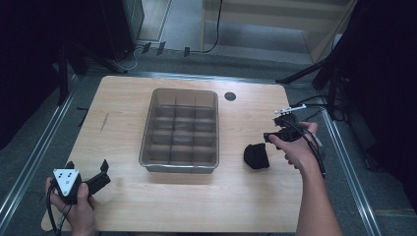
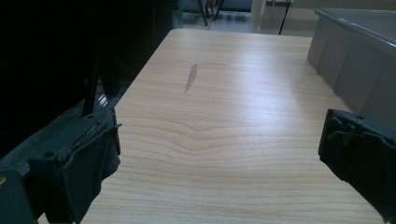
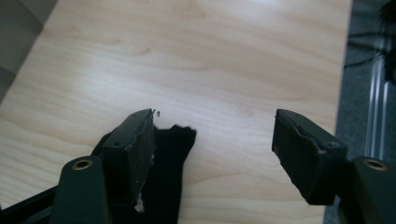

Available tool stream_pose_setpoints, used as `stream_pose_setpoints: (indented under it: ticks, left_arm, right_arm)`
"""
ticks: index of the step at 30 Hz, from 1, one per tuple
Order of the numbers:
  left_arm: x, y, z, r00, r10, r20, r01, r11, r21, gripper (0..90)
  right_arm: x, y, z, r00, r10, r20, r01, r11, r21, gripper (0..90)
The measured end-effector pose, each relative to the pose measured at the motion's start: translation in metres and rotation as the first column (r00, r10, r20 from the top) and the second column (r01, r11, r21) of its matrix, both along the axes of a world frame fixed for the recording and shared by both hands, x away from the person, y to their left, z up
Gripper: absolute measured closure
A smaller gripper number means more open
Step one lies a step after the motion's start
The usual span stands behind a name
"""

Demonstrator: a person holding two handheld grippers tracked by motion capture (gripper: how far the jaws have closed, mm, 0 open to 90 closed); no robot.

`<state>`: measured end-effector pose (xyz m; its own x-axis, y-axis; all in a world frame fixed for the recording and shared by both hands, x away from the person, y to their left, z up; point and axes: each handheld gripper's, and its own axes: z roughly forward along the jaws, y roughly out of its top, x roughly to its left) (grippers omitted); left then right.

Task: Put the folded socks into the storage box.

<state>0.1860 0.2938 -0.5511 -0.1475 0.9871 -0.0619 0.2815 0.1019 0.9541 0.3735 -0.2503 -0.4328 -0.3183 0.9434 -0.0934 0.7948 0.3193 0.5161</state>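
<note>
The left gripper [image 1: 96, 173], jaws spread and empty, rests at the pale wooden bench's [image 1: 118, 108] near-left corner. The right gripper [image 3: 212, 140], also spread, hovers over a crumpled black cloth [image 1: 256, 156] right of the grey divided bin [image 1: 179, 130]; the cloth's long axis is unclear. The floor is grey.

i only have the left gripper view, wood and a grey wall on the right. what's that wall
Observer: It is the side of a grey divided bin standing mid-table, seen in the high view.
Operator: anything to pick up
Observer: A black cloth-like item lies on the table to the right of the bin.
Operator: where's the right tool
Observer: The right tool hangs over that item with its jaws apart; one jaw overlaps the item's edge in the right gripper view.
Operator: and mine
Observer: The left tool is open near the table's front left corner.
</note>
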Motion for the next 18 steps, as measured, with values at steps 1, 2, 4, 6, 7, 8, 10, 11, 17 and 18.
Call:
stream_pose_setpoints:
  ticks: [1,2,4,6,7,8,10,11,17,18]
  left_arm:
    - [0.000,0.000,0.000,1.0000,0.000,0.000,0.000,1.0000,0.000,0.0]
    - [0.000,0.000,0.000,1.0000,0.000,0.000,0.000,1.0000,-0.001,0.0]
    - [0.000,0.000,0.000,1.0000,0.000,-0.001,0.000,1.0000,-0.001,0.0]
    - [0.000,0.000,0.000,1.0000,0.000,-0.001,0.000,1.0000,-0.001,0.0]
    - [0.000,0.000,0.000,1.0000,0.000,-0.001,0.000,1.0000,-0.001,0.0]
    - [0.000,0.000,0.000,1.0000,0.000,-0.001,0.000,1.0000,-0.001,0.0]
    - [0.000,0.000,0.000,1.0000,0.000,-0.002,0.000,1.0000,-0.001,0.0]
    - [0.000,0.000,0.000,1.0000,-0.001,-0.002,0.001,1.0000,-0.001,0.0]
    - [0.001,0.000,0.000,1.0000,-0.001,-0.003,0.001,1.0000,0.004,0.0]
    - [0.001,0.000,0.000,1.0000,-0.003,-0.004,0.003,1.0000,0.006,0.0]
  right_arm:
    - [0.000,0.000,0.000,1.0000,0.000,0.000,0.000,1.000,0.000,31.4]
    - [0.004,0.004,-0.008,0.9972,-0.011,-0.074,0.010,1.000,-0.010,33.8]
    - [0.006,0.007,-0.017,0.9898,-0.024,-0.141,0.021,1.000,-0.022,34.5]
    - [0.009,0.009,-0.024,0.9817,-0.027,-0.188,0.024,1.000,-0.017,34.8]
    - [0.009,0.009,-0.024,0.9817,-0.027,-0.188,0.024,1.000,-0.017,34.8]
    - [0.010,0.011,-0.029,0.9763,-0.033,-0.214,0.030,0.999,-0.016,35.1]
    - [0.013,0.015,-0.039,0.9673,-0.036,-0.251,0.034,0.999,-0.012,35.5]
    - [0.014,0.017,-0.042,0.9641,-0.041,-0.262,0.038,0.999,-0.013,35.3]
    - [0.017,0.024,-0.056,0.9516,-0.045,-0.304,0.042,0.999,-0.015,36.2]
    - [0.017,0.025,-0.058,0.9497,-0.049,-0.309,0.047,0.999,-0.011,36.7]
